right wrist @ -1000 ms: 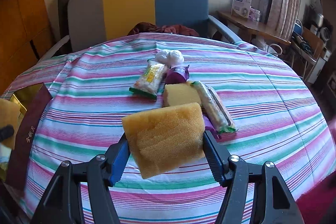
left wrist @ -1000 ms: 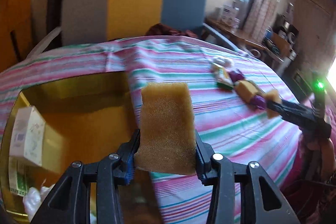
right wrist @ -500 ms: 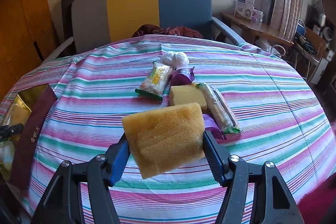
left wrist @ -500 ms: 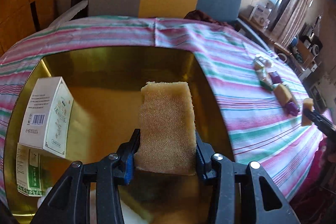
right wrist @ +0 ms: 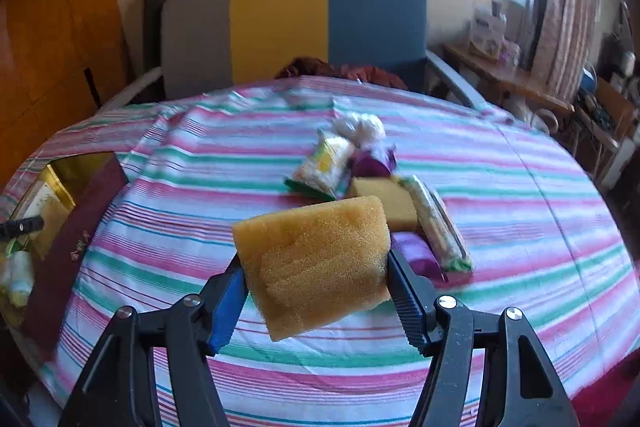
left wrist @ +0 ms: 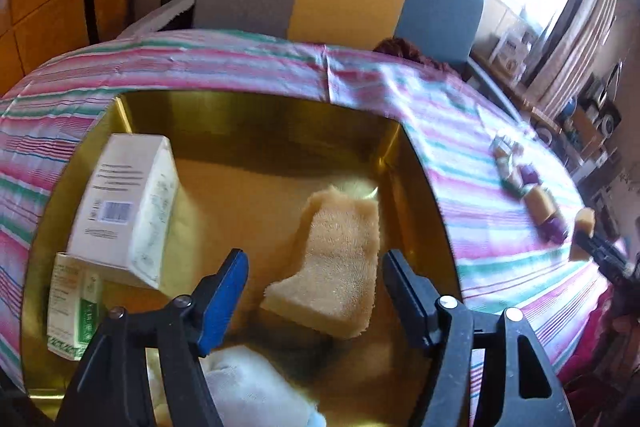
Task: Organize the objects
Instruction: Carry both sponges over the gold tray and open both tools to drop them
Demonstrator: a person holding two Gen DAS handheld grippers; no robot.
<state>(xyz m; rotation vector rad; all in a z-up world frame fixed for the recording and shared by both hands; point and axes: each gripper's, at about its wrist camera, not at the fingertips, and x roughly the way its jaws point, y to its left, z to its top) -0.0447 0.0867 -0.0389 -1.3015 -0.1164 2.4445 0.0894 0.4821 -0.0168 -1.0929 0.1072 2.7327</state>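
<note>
Left gripper [left wrist: 314, 273] jaws opening, wide apart; tan sponge [left wrist: 334, 267] sits between them but clear of both pads, tilted inside the gold box [left wrist: 256, 111]. Whether it has landed on the floor of the box: cannot tell, blurred. Same box: a white soft bundle [left wrist: 256, 387] nearest the camera, a white carton [left wrist: 124, 203] leaning on a smaller green-and-white carton [left wrist: 72, 307] at left.

Right gripper [right wrist: 316, 269] clamped on a second sponge [right wrist: 316, 263], pads pressing both its sides, held above the striped tablecloth [right wrist: 520, 195]. Just past it: purple packet [right wrist: 416, 255], yellow block [right wrist: 386, 197], long snack pack [right wrist: 438, 223], green-edged snack pack [right wrist: 320, 167], white bundle [right wrist: 360, 127], clustered mid-table. Box's dark red side [right wrist: 76, 227] at far left. Tricolour chair [right wrist: 292, 23] behind the table.
</note>
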